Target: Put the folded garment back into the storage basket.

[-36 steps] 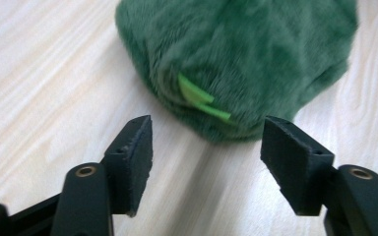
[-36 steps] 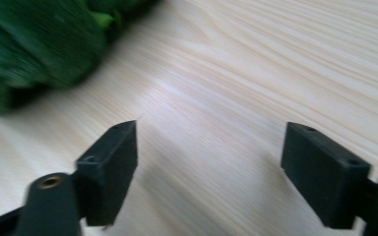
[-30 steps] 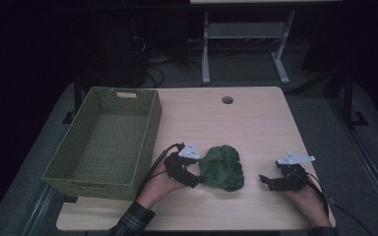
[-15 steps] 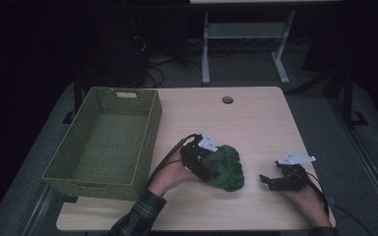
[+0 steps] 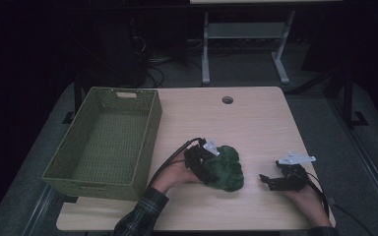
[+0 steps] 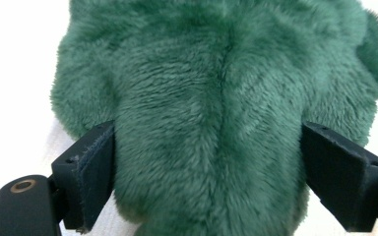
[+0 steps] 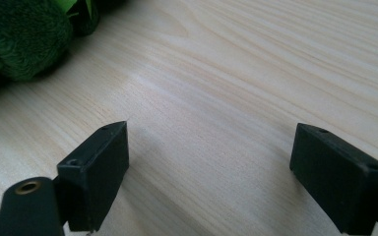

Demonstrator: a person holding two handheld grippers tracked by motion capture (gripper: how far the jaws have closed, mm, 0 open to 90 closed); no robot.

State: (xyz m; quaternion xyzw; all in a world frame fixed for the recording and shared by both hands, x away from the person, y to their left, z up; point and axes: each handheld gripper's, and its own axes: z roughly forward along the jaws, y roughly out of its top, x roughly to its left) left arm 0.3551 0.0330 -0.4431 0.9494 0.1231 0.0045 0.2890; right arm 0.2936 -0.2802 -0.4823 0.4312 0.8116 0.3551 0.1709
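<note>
A dark green furry plush toy (image 5: pixel 228 168) lies on the wooden table (image 5: pixel 261 128) near its front edge. My left gripper (image 5: pixel 207 170) is pushed up against the toy's left side. In the left gripper view the plush toy (image 6: pixel 216 98) bulges between the two wide-spread jaws of the left gripper (image 6: pixel 206 169), and its fur brushes both pads; the jaws stand open. My right gripper (image 5: pixel 267 181) rests low over the table to the right of the toy, open, with only bare wood between the jaws of the right gripper (image 7: pixel 209 169). A part of the plush toy (image 7: pixel 19 34) lies off to its upper left.
A green woven basket (image 5: pixel 153 123) with nothing in it stands at the table's left, close to the left forearm. A round cable hole (image 5: pixel 227 100) sits near the far edge. Beyond the table are a white stand's legs (image 5: pixel 275 64) and cables on the floor.
My left gripper has moved right from beside the plush toy until the toy sits between its jaws. The right gripper has stayed where it was.
</note>
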